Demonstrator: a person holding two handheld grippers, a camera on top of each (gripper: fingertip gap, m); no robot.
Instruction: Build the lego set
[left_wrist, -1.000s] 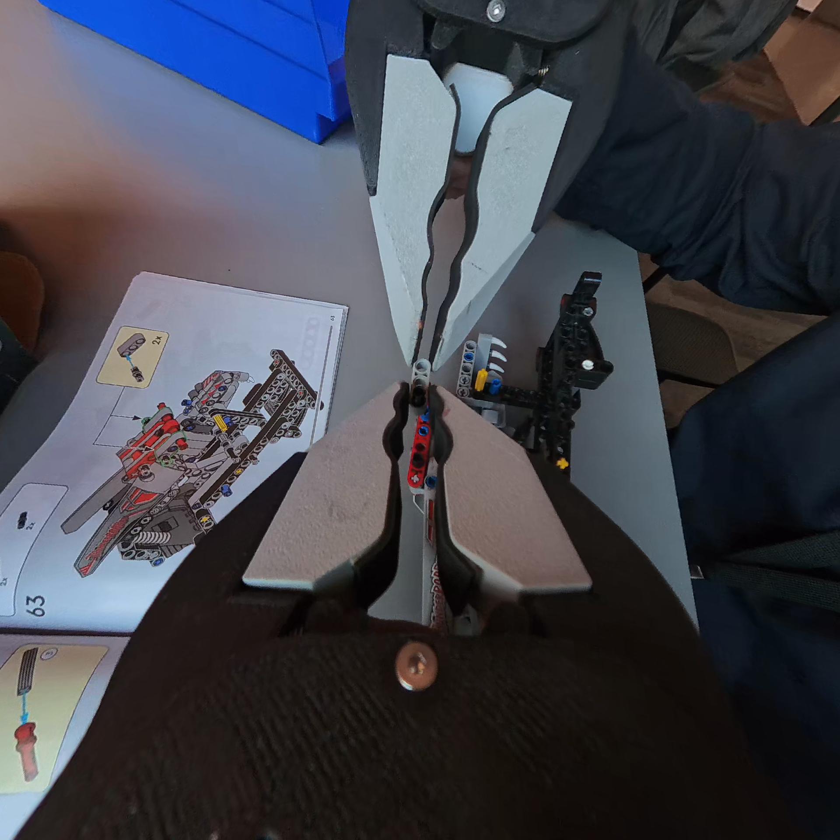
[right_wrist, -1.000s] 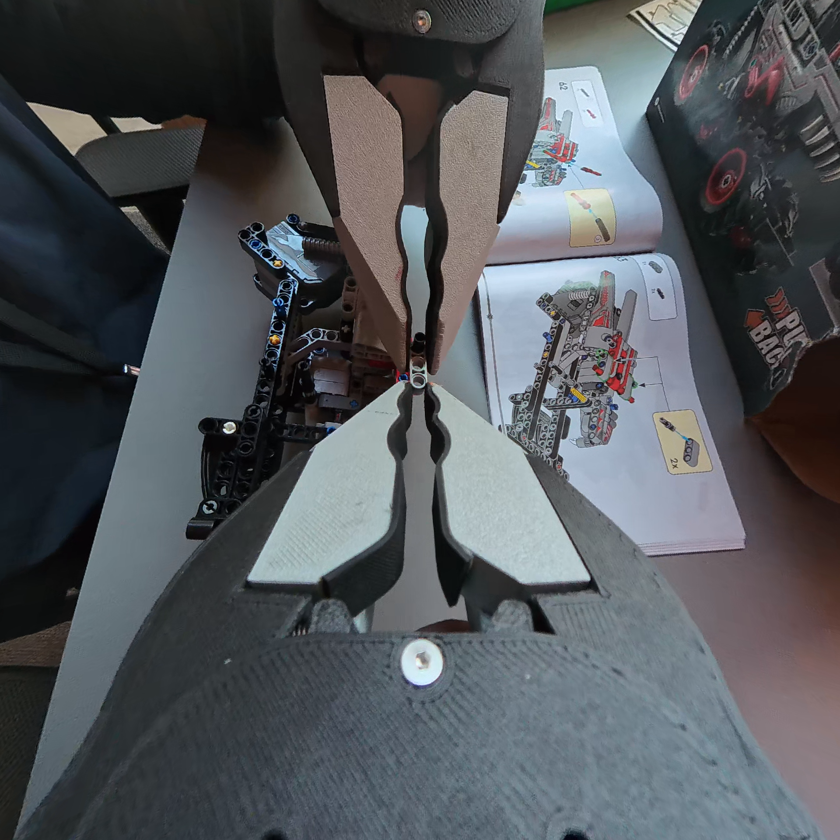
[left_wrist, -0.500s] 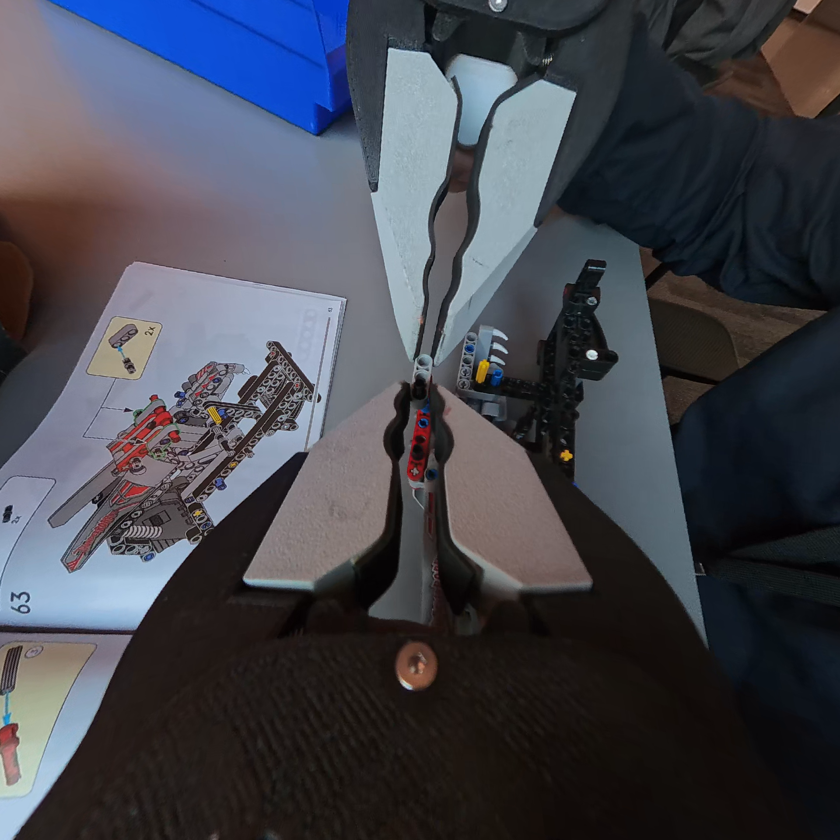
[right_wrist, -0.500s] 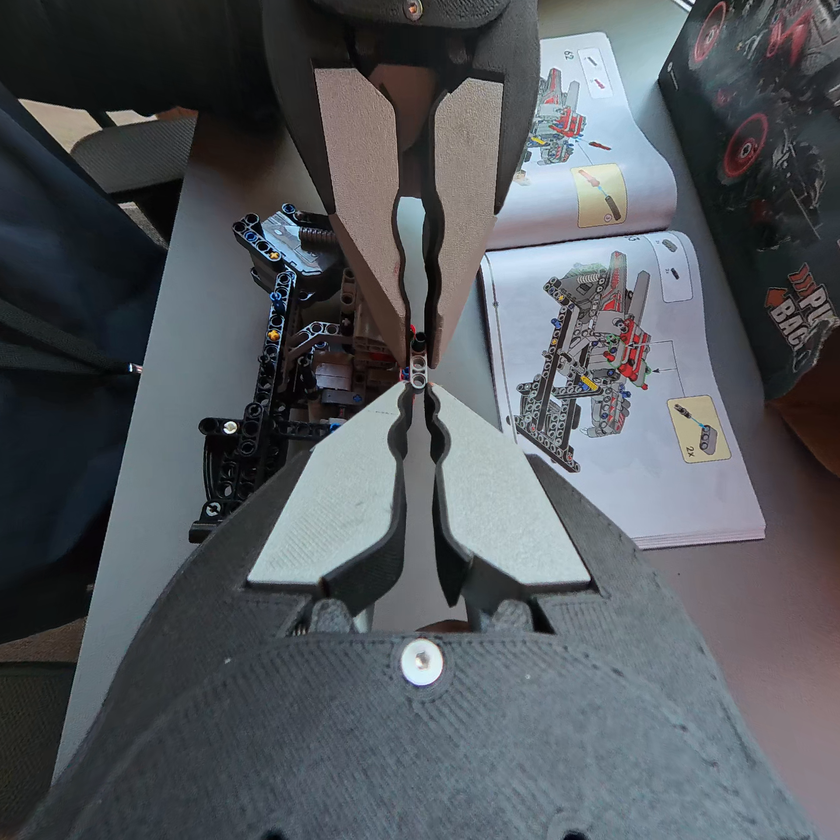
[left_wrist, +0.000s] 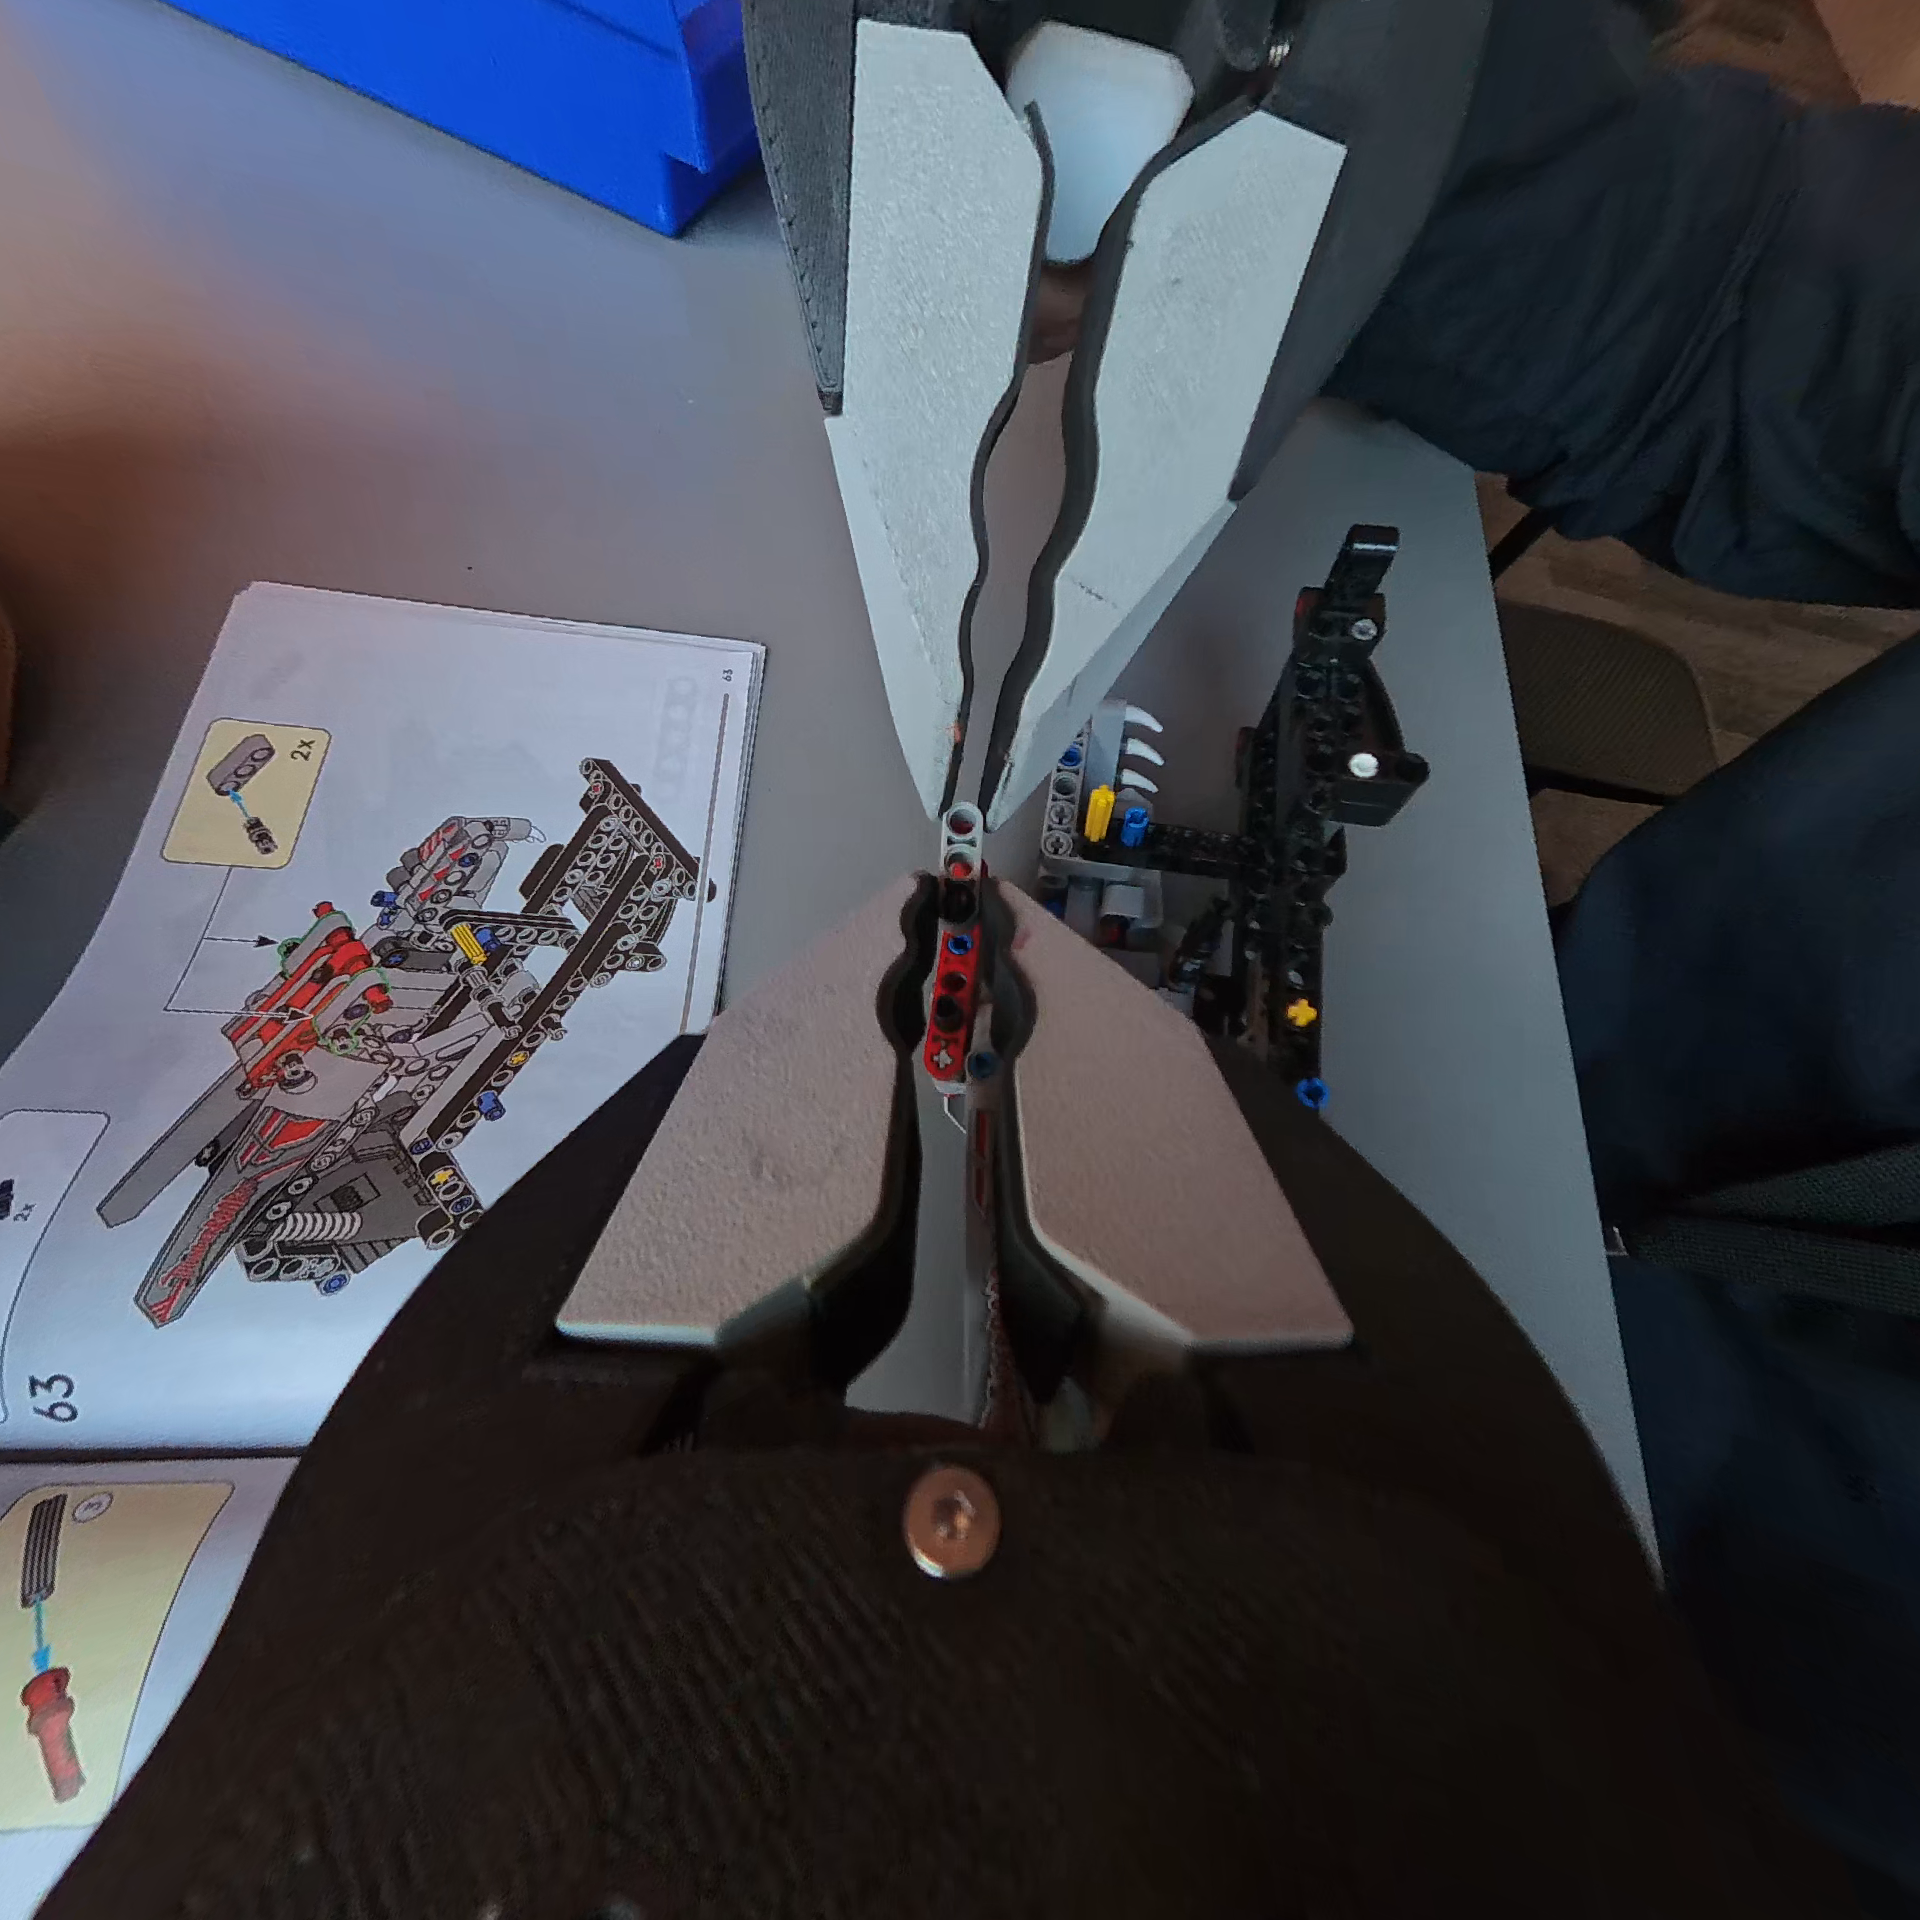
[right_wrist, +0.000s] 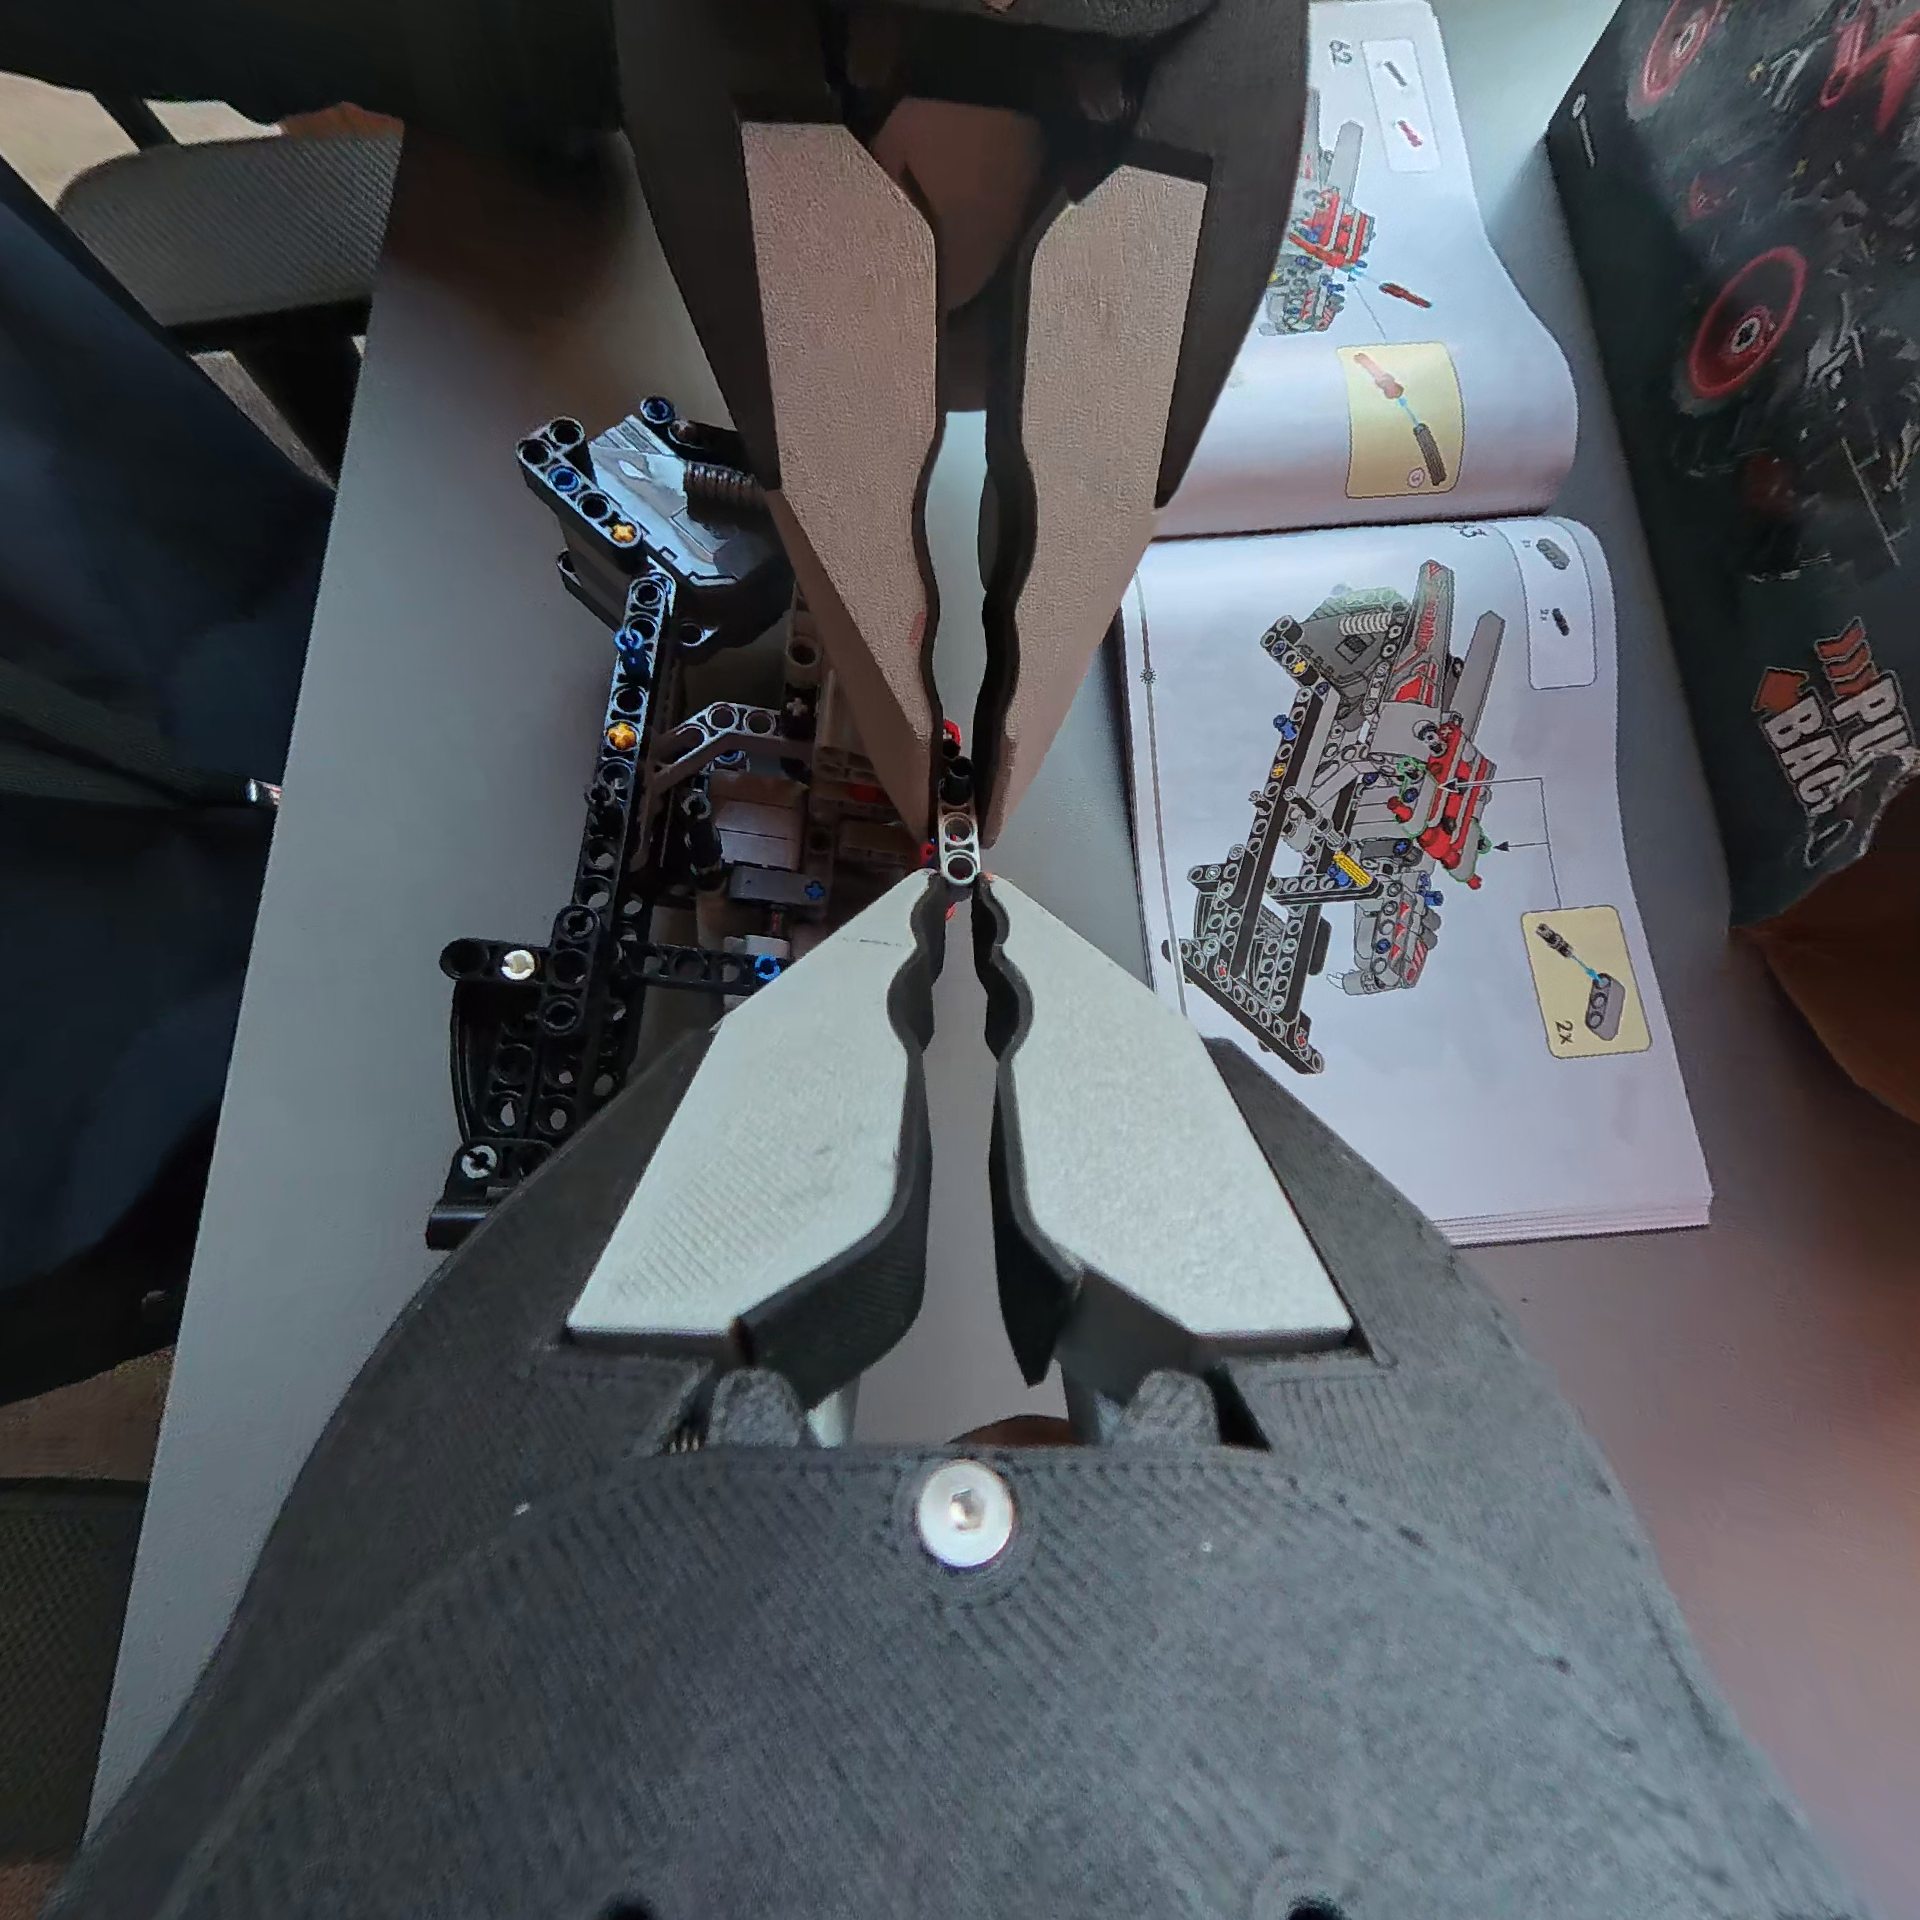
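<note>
My left gripper (left_wrist: 956, 883) is shut on a red beam assembly (left_wrist: 951, 997), held above the table; it also shows from above in the right wrist view (right_wrist: 961, 805). My right gripper (right_wrist: 958, 883) is shut on a small grey two-hole beam (right_wrist: 958, 847) and meets the left gripper tip to tip. In the left wrist view the right gripper (left_wrist: 971, 805) comes down from the top, with the grey beam (left_wrist: 961, 831) touching the end of the red assembly. The partly built black model (right_wrist: 592, 831) lies on the table below; it also shows in the left wrist view (left_wrist: 1309, 831).
An open instruction booklet (left_wrist: 416, 935) lies on the grey table, also seen in the right wrist view (right_wrist: 1403, 831). A blue bin (left_wrist: 520, 83) stands at the back. A black set box (right_wrist: 1766, 364) lies beside the booklet. A person's dark sleeve (left_wrist: 1662, 312) and a chair are past the table edge. Left and right tips are no more than a few centimetres apart.
Both grippers keep their holds and stay tip to tip. The pair has drifted a little over the table, and each opposite gripper looks slightly larger and closer.
</note>
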